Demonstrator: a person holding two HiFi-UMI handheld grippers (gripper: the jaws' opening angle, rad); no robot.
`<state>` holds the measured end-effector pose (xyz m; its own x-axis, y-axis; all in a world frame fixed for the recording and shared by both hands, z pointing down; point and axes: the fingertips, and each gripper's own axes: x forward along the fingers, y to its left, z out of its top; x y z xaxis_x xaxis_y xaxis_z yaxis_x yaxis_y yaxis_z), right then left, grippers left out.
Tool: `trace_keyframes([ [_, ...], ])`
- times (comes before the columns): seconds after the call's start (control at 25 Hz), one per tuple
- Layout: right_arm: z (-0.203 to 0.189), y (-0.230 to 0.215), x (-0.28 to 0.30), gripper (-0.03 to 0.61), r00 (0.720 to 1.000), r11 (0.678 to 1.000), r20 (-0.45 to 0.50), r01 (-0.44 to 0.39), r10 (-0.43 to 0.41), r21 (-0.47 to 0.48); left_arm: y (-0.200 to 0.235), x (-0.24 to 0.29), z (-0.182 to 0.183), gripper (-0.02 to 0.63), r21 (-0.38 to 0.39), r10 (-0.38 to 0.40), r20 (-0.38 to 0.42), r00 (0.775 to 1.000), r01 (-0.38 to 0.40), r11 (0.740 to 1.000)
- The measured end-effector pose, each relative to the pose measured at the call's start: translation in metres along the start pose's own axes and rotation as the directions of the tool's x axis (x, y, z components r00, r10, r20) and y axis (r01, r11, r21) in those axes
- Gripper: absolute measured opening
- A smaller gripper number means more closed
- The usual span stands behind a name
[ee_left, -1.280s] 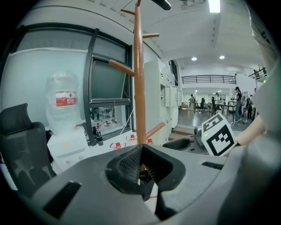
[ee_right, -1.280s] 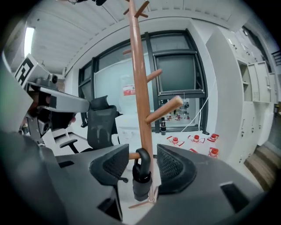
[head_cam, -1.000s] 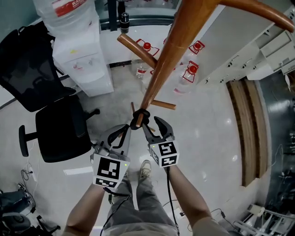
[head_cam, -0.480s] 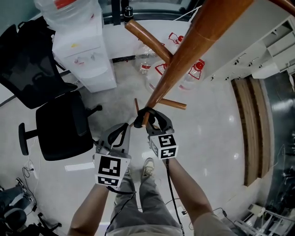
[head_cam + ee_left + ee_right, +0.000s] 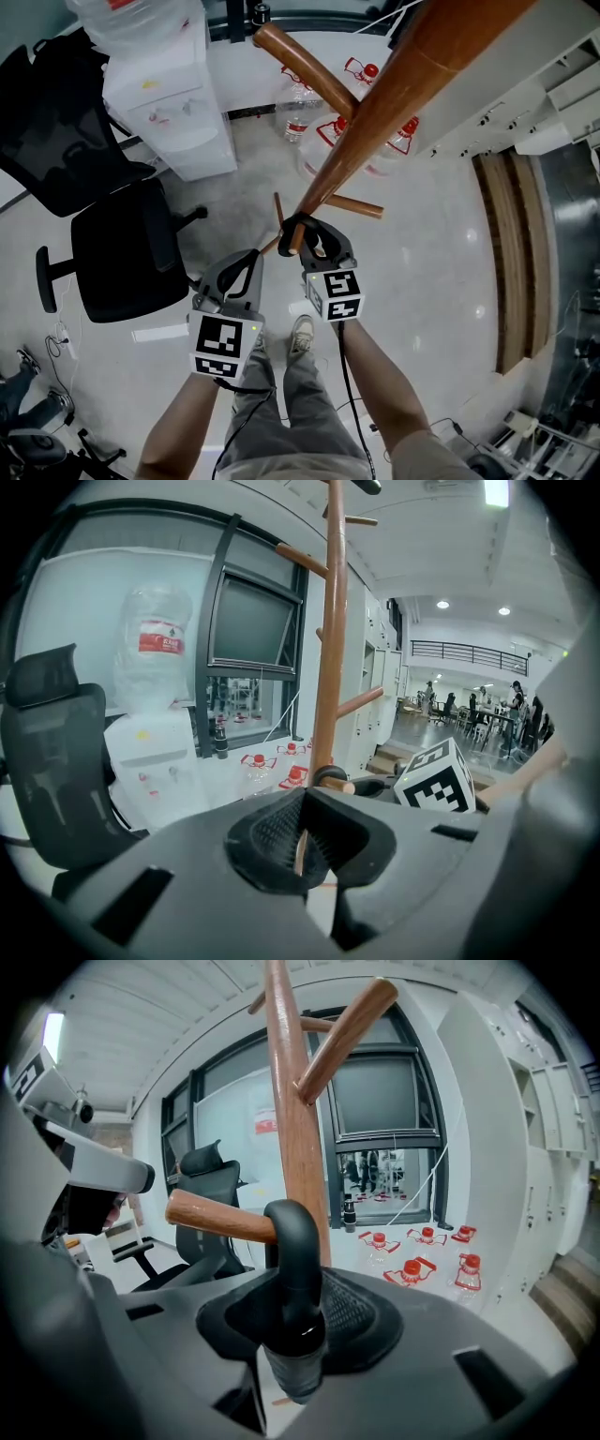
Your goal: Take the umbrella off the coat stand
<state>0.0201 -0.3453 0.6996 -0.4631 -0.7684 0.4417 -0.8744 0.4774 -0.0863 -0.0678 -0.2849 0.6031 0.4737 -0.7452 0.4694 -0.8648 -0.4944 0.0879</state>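
The wooden coat stand (image 5: 375,122) rises past my head, its pole (image 5: 291,1101) straight ahead in the right gripper view. A black hooked umbrella handle (image 5: 293,1241) hangs over a low peg (image 5: 220,1218). My right gripper (image 5: 298,1321) has the handle between its jaws, which are closing, with the pads against it. From above, the right gripper (image 5: 314,239) sits at the hook (image 5: 292,225). My left gripper (image 5: 251,262) hangs just left of it, apart from the hook, jaws together on nothing. In the left gripper view, the left gripper (image 5: 300,841) faces the pole (image 5: 330,649) and the hook (image 5: 328,776).
A water dispenser (image 5: 164,94) and a black office chair (image 5: 103,234) stand to the left. Several water bottles (image 5: 319,84) lie on the floor behind the stand. A wooden step edge (image 5: 511,262) runs along the right, below white cabinets.
My right gripper's jaws, wide open a second ago, have closed in around the umbrella hook. Both grippers have sunk slightly.
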Motion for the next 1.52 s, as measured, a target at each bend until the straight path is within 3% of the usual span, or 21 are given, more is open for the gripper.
trace_keyframes([
  [0.16,0.002,0.004,-0.008,0.126,1.0,0.999,-0.027,-0.003,0.002,-0.047,-0.002,-0.001,0.001,0.008,0.009,-0.001,-0.003,1.0,0.001,1.0],
  [0.48,0.022,0.011,-0.027,0.126,0.999,0.999,-0.012,-0.032,0.032,-0.038,-0.004,-0.011,0.01,0.008,0.021,0.006,0.007,1.0,-0.007,1.0],
  [0.72,0.018,0.019,-0.04,0.126,0.998,0.993,-0.045,-0.052,0.047,-0.104,-0.005,-0.022,0.015,0.008,0.021,0.015,0.017,1.0,-0.015,1.0],
  [1.16,-0.001,0.026,-0.036,0.126,0.998,0.997,-0.05,-0.052,0.049,-0.055,-0.001,-0.03,0.0,0.008,0.008,0.023,0.0,1.0,-0.023,1.0],
  [1.52,0.004,0.043,-0.056,0.126,0.996,0.993,-0.051,-0.073,0.069,-0.088,0.002,-0.032,-0.007,0.008,0.002,0.019,-0.014,1.0,-0.019,1.0],
])
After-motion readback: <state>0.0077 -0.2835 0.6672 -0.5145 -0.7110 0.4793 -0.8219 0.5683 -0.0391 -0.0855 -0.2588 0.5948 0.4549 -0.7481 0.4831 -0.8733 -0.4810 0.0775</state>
